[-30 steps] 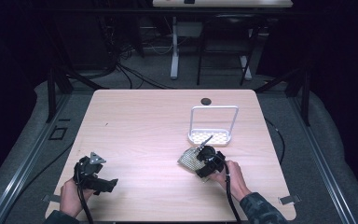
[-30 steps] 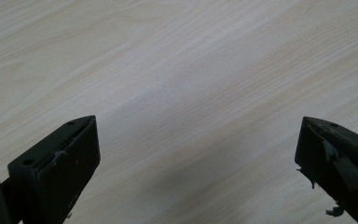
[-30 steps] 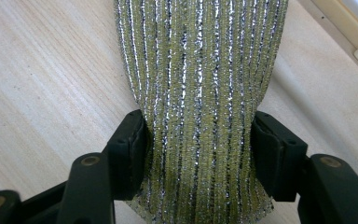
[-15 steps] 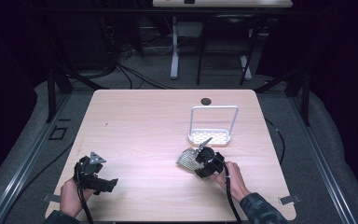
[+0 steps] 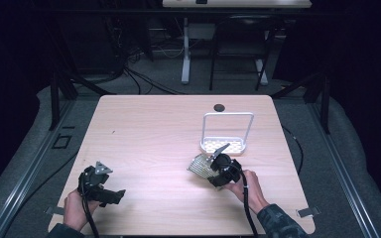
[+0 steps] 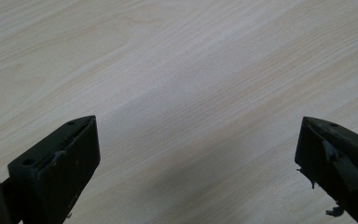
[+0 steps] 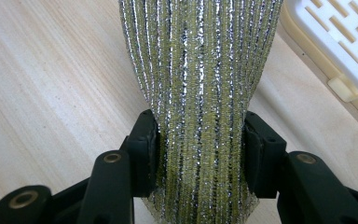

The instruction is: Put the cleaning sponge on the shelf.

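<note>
My right gripper point(image 7: 199, 154) is pinching the sponge point(image 7: 200, 70), rack point(image 5: 226, 144) just past it, left gripper point(image 6: 198, 154) spread and idle.

No readable text, label, brand, number or sign anywhere: none on the table point(image 5: 149, 134), the white rack point(image 5: 226, 130), the glittery scouring pad point(image 7: 200, 84), or either gripper.

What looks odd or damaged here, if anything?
The glittery scrubbing sponge is pinched narrow where the right gripper squeezes it, fanning wider beyond the fingers. The left gripper has scuffed, flaking pad edges on its fingers. The white rack sits upright on the table.
</note>
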Demonstrator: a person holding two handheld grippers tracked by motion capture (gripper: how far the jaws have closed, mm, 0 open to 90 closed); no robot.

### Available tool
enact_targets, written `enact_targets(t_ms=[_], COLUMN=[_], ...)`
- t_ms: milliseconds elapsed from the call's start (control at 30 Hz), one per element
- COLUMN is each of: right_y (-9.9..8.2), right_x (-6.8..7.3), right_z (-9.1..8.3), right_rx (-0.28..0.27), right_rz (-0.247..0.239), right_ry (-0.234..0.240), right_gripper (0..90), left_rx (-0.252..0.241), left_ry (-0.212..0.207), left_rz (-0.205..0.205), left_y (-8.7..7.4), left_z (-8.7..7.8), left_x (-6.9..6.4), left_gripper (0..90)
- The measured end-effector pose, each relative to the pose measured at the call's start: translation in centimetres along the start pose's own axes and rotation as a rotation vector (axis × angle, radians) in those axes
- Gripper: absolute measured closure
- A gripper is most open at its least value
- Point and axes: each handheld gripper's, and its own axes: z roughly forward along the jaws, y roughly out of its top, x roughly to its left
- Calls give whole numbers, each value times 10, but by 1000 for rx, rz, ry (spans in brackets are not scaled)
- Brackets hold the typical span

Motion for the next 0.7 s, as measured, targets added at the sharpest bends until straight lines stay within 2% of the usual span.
enact_targets(t_ms=[233,700], right_y=[-1,-9], right_x=[-1,-14], right_z=[-5,-21], right_rx=[-4,-29], right_rz=[-7,27], right_ry=[-9,-43], right_gripper=[530,530], left_rx=[0,-1], left_ry=[-1,0], left_rz=[0,1], left_y=[0,0], left_z=[0,0], left_x=[0,0], left_gripper=[0,0])
